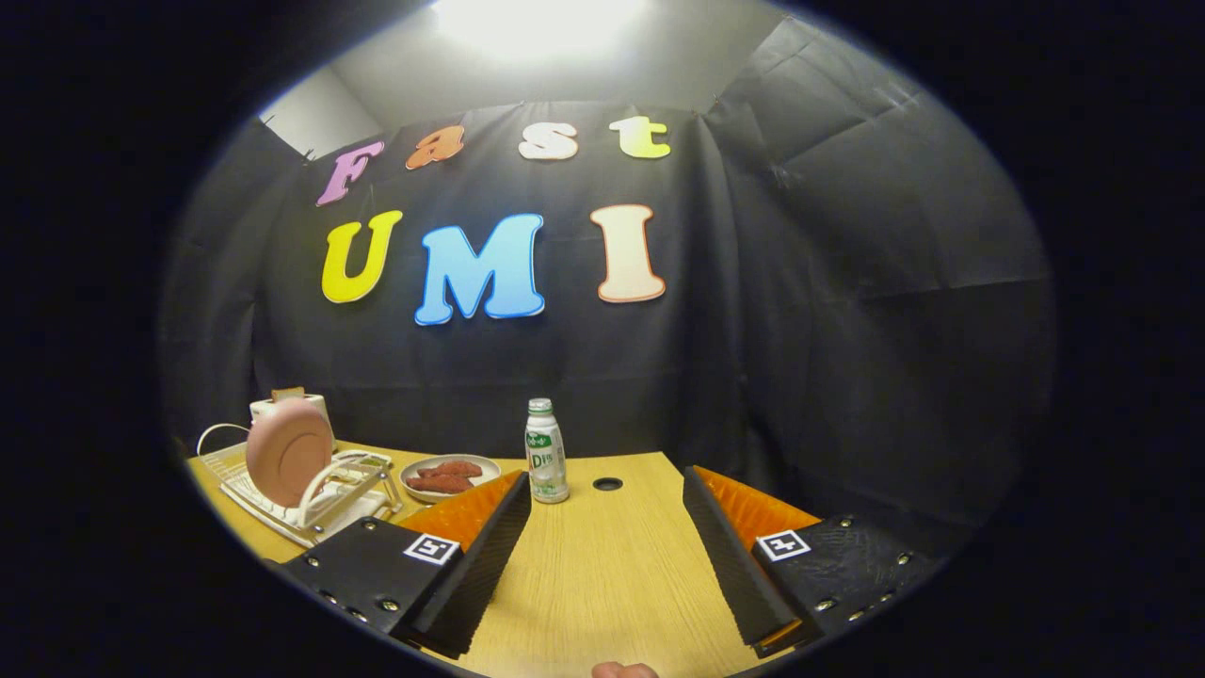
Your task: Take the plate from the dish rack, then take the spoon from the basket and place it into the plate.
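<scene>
Wooden surface point(602, 574) under our tool point(607, 556), fingers spread wide, gripping nothing. Just ahead we see a bottle point(545, 451); left of it a dish of sausages point(449, 476). Pink plate point(288, 451) stands upright in the dish rack point(311, 499), far left.

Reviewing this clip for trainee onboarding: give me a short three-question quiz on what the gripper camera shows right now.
1. True or false: the pink plate stands upright in the dish rack.
2. What stands just beyond the gripper fingers, near the table hole? A) a bottle B) a mug C) a kettle
3. Fill in: the gripper's fingers are ____ with only bare table between them.

Key: 1 true. 2 A, the bottle. 3 open.
</scene>
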`<state>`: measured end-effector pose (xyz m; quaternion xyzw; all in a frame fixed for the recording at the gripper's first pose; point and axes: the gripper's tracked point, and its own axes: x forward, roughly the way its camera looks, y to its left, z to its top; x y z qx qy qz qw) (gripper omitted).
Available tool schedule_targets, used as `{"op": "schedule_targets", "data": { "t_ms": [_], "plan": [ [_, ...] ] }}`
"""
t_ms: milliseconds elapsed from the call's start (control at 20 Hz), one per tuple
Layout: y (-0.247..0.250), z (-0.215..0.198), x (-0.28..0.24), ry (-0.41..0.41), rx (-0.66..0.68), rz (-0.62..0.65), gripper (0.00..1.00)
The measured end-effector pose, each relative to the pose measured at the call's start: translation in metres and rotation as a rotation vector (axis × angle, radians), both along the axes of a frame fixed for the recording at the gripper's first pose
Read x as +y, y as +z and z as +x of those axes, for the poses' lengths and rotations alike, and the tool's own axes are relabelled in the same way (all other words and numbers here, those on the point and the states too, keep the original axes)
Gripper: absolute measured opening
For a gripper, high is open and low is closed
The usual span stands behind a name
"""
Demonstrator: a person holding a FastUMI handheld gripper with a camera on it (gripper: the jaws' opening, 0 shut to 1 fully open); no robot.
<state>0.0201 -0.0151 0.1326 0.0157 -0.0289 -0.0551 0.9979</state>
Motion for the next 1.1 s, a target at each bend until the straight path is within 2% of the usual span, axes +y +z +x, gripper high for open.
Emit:
{"op": "schedule_targets", "data": {
  "t_ms": [250,500,750,1100],
  "plan": [
    [0.051,-0.019,0.055,0.029,0.010,-0.010,0.99],
    [0.097,-0.011,0.115,0.084,-0.015,0.024,0.99],
    [0.109,0.003,0.160,0.101,0.047,0.036,0.99],
    [0.117,0.029,0.237,0.198,0.118,0.011,0.99]
  ]
}}
